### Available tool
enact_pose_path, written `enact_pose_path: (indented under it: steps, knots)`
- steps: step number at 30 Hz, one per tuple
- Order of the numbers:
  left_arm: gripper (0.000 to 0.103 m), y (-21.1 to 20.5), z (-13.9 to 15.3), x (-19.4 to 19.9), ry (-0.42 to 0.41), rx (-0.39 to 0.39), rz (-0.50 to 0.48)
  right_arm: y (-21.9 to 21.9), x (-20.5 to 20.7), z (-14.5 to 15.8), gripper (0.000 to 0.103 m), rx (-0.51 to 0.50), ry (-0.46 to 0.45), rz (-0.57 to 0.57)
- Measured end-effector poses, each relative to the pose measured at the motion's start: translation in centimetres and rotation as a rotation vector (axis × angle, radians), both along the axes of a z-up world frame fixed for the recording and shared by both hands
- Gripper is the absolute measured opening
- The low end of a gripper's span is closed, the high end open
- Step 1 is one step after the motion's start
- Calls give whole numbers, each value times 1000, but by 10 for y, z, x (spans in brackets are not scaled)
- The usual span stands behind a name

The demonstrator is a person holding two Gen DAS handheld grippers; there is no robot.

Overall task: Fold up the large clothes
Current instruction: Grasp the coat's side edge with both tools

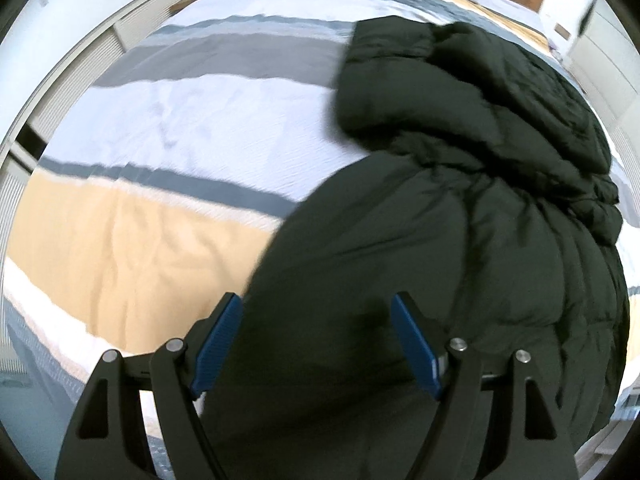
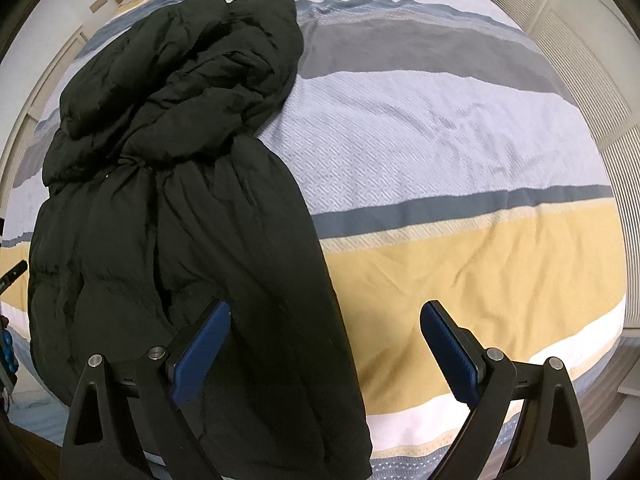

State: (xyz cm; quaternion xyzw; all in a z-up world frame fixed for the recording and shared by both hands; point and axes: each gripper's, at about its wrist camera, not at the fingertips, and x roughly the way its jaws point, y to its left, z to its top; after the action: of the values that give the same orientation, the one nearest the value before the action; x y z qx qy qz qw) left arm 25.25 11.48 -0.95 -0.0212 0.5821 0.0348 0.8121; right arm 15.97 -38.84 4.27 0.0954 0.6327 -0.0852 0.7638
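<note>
A black puffer coat (image 2: 176,200) lies lengthwise on the striped bedspread (image 2: 440,128), bunched at its far end. Only the right wrist view shows the coat's full length and the broad bare stretch of bedspread beside it, while the blurred left wrist view shows mostly the coat's near bulk. The left gripper (image 1: 318,344) hangs over the coat's lower part with jaws wide and nothing between the pads; the right gripper (image 2: 326,350), likewise spread and empty, straddles the coat's near edge.
</note>
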Motion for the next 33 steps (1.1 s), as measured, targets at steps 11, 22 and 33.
enact_pose_path:
  steps: [11,22,33]
  knots:
    - [76,71,-9,-29,29,-107,108,-9,-17,-11,95,42,25,-17]
    - [76,94,-32,-56,108,-172,131,-2,-35,-35,95,108,87,8]
    - [76,112,-68,-81,216,-386,166,9,-53,-70,95,169,149,16]
